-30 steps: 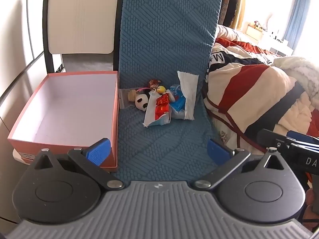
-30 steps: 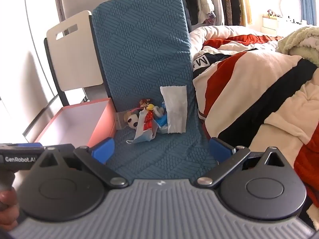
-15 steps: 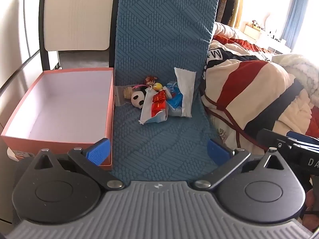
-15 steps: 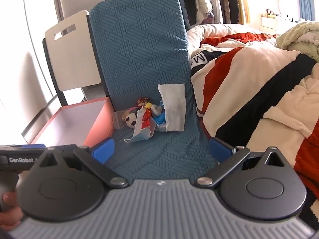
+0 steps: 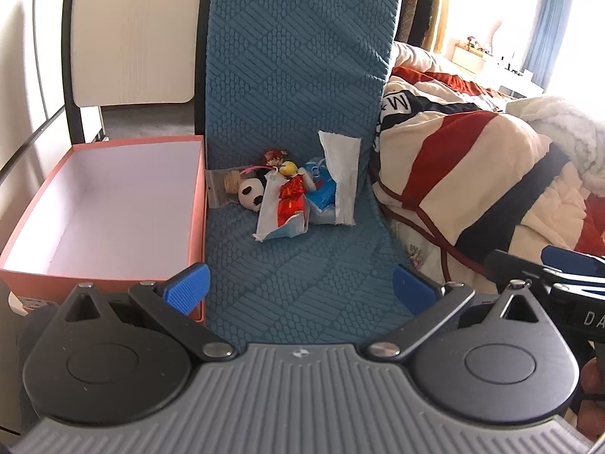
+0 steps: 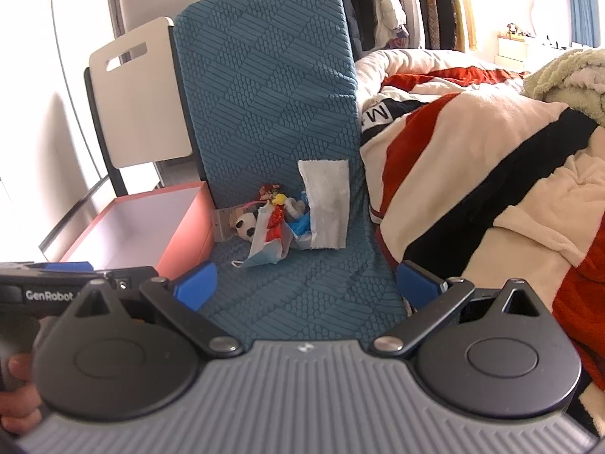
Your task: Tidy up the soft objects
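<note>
Where ribbed fabric dips (quilted), plush panda [image 5: 251,193].

A teal quilted chair [image 5: 298,87] stands in the middle, with a white-backed chair [image 5: 132,34] to its left against a pale wall. On the right lies a bed under a striped duvet [image 6: 491,159]. Clothes [image 6: 397,0] hang far behind, and bright daylight comes through blue curtains [image 5: 544,19] at far right.

Both tongs [image 5: 300,289] [image 6: 306,283] agape, unladen
</note>
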